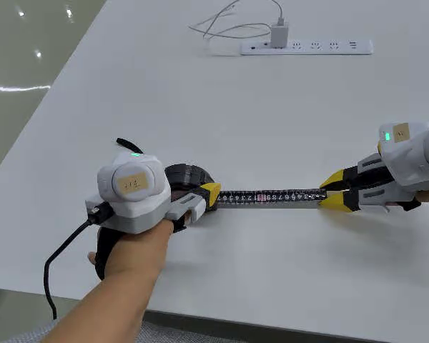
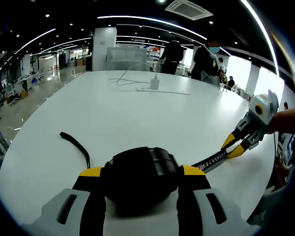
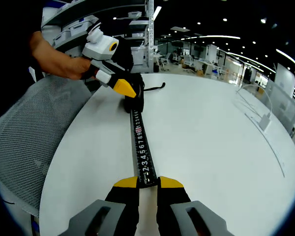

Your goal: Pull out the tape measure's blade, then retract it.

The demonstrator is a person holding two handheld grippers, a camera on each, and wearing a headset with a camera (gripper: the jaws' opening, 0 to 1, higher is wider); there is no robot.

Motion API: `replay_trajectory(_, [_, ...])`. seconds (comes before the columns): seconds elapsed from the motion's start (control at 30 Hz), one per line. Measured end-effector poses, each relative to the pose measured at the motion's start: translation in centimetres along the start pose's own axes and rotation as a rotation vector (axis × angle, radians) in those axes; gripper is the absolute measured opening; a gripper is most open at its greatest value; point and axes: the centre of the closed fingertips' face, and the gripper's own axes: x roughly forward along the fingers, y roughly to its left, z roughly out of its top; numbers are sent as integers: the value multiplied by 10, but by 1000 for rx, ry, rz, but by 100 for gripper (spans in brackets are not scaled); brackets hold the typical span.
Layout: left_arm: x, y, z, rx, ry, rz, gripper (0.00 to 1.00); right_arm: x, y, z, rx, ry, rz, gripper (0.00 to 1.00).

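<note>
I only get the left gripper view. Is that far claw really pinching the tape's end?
Observer: Yes. In the right gripper view the right claw is shut on the blade, right at its tip, by the lowest numbers.
Operator: What holds the claw I'm looking along?
Observer: In the head view a hand grips the left claw, which is shut on the case.
Operator: Anything beside the table?
Observer: The right gripper view shows a mesh chair at the table's edge.
</note>
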Motion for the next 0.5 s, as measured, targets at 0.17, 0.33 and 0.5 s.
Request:
replay_trajectory(0.17, [0,0,0,0,-1,-1,53,6,1,6,-5,-3,8,9])
replay_trajectory(0.33, [0,0,0,0,-2,-1,53,10,0,8,-7,-7,14,9])
replay_trajectory(0.5, [1,0,0,1,-3,-2,53,14,0,12,-9,-11,17,9])
